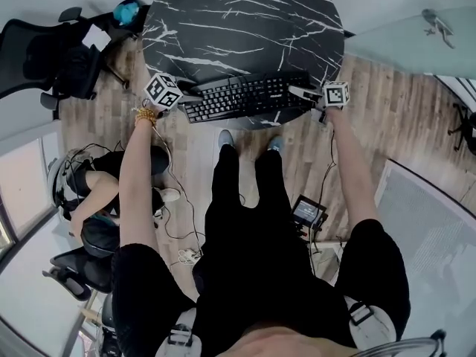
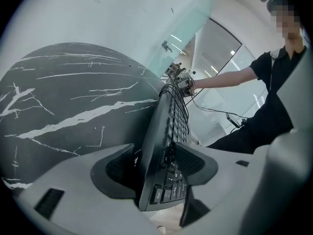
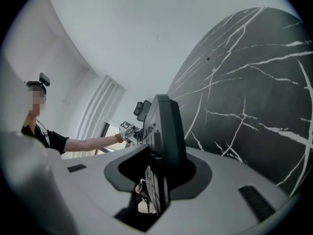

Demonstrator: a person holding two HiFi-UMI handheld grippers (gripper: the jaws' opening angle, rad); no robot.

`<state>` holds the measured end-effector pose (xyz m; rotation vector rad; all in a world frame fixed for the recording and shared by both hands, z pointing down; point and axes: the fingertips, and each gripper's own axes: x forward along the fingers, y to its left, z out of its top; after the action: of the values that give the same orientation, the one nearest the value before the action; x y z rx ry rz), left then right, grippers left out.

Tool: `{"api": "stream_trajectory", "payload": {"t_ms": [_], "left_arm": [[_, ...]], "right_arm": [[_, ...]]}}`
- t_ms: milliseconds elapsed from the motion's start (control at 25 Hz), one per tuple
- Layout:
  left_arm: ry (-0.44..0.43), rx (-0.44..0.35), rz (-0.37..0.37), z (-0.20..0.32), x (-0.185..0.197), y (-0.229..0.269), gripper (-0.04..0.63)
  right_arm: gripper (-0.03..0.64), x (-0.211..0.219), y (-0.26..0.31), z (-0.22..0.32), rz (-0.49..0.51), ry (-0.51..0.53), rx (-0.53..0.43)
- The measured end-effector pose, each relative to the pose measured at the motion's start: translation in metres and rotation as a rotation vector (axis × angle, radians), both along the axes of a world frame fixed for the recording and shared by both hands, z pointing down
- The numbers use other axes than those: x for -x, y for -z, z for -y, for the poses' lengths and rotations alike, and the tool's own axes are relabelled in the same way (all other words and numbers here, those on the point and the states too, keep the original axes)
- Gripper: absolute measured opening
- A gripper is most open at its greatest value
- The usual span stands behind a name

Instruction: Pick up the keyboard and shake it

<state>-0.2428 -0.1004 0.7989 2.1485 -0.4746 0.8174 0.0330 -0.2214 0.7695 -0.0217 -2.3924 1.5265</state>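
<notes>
The black keyboard point(image 1: 245, 95) lies keys up along the near edge of the round black marble bench point(image 1: 238, 21), its length running left to right. In the left gripper view the keyboard point(image 2: 168, 131) shows edge-on, with the bench top point(image 2: 63, 111) behind it.

The left tool point(image 1: 187, 100) is at the keyboard's left end and the right tool point(image 1: 301, 93) at its right end. The arms and the marker cubes cover both ends in the head view.

In its own view the left tool point(image 2: 159, 163) stands wide open around that end. One pad sits close over the keys and a dark gap separates the other pad from the keyboard's underside, so nothing is clamped.

The right tool point(image 3: 164, 173) is open less far. The keyboard point(image 3: 166, 126) fills most of the gap, with its back beside one pad. A slit on the key side shows the keys clear of the other pad. Whether the back truly touches its pad is hard to make out.

A gold bracelet point(image 1: 146, 114) is on the left wrist. Below the bench, on the wooden floor point(image 1: 387, 110), are loose cables point(image 1: 178, 236) and a small device with a lit screen point(image 1: 307, 213). An office chair point(image 1: 52, 58) stands at the far left. A second person point(image 1: 93, 192) is low at the left, partly cut off by the holder's arm.
</notes>
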Motion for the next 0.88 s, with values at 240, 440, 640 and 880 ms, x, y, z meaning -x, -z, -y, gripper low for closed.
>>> {"api": "stream_trajectory", "payload": {"t_ms": [240,440,640,880], "left_arm": [[-0.004,0.060,-0.001,0.008,0.000,-0.007,0.261],[0.016,0.080,0.024,0.010,0.011,-0.013,0.268],[0.093,-0.028,0.156,0.025,0.042,-0.007,0.265],[0.209,-0.288,0.215,0.043,0.027,0.026,0.265]], "right_arm": [[0.175,-0.006,-0.026,0.010,-0.100,-0.026,0.021],[0.216,-0.007,-0.034,0.012,-0.206,0.009,0.021],[0.233,-0.017,-0.042,0.013,-0.308,0.014,0.001],[0.246,-0.025,-0.043,0.015,-0.395,-0.012,-0.049]]}}
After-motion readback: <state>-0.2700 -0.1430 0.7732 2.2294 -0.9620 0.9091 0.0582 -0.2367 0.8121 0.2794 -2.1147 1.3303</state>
